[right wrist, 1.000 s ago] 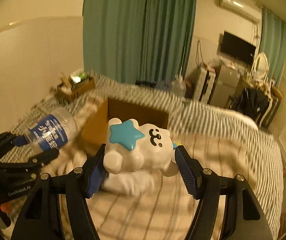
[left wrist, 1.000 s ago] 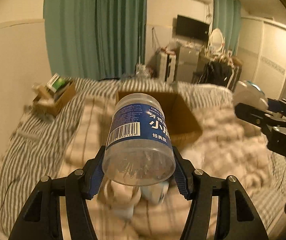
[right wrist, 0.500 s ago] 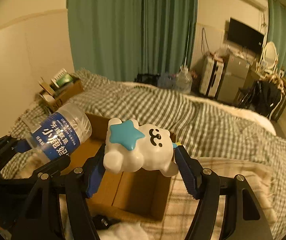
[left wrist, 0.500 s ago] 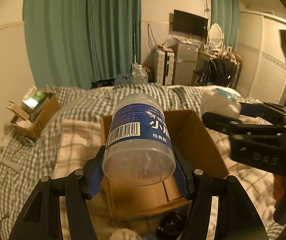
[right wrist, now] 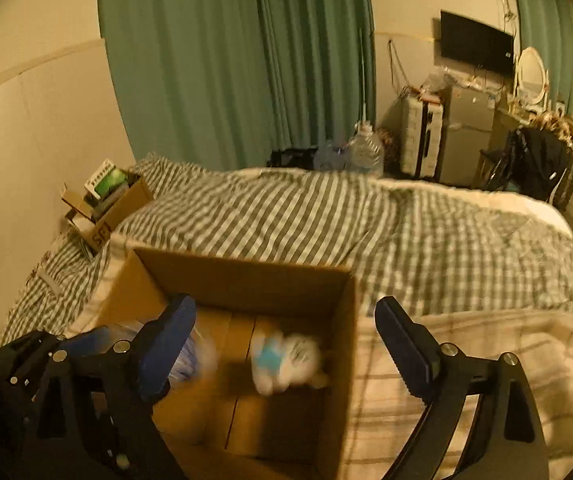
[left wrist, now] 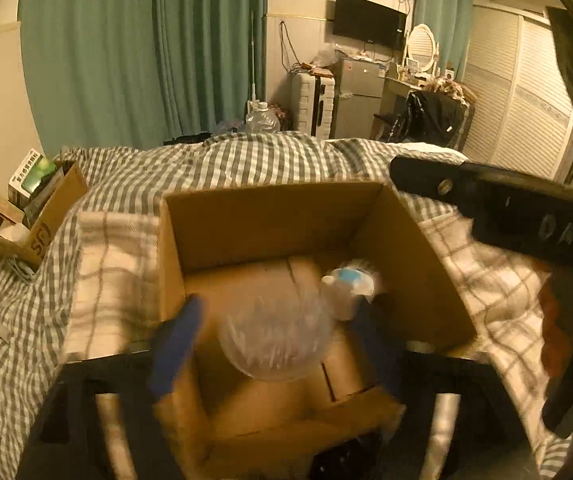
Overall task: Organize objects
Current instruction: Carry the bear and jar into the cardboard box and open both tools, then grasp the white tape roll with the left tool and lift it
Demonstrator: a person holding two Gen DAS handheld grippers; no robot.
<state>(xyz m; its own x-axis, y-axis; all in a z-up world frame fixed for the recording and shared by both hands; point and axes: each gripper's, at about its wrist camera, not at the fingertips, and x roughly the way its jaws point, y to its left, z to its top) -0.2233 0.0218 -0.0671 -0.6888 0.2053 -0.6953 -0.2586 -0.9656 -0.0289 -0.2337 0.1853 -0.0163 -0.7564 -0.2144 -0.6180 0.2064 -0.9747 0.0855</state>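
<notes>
An open cardboard box [left wrist: 270, 216] [right wrist: 242, 280] sits on the checked bed. My left gripper [left wrist: 274, 344] is open over the box; the clear blue-labelled jar [left wrist: 276, 340] is blurred between the spread jaws, falling free. My right gripper [right wrist: 286, 344] is open above the box. The white bear toy with a blue star [right wrist: 286, 362] is blurred inside the box, also in the left wrist view [left wrist: 350, 288]. The jar shows at the left edge of the box in the right wrist view [right wrist: 184, 360].
A small cardboard box of packets [left wrist: 34, 208] [right wrist: 106, 204] stands at the bed's left edge by the wall. Green curtains [right wrist: 238, 60], water jugs [right wrist: 362, 148], a fridge and a dresser lie beyond the bed. A dark object [left wrist: 346, 460] lies in front of the box.
Both grippers have moved over the box and opened. The jar and the bear toy have left the jaws and dropped into the box.
</notes>
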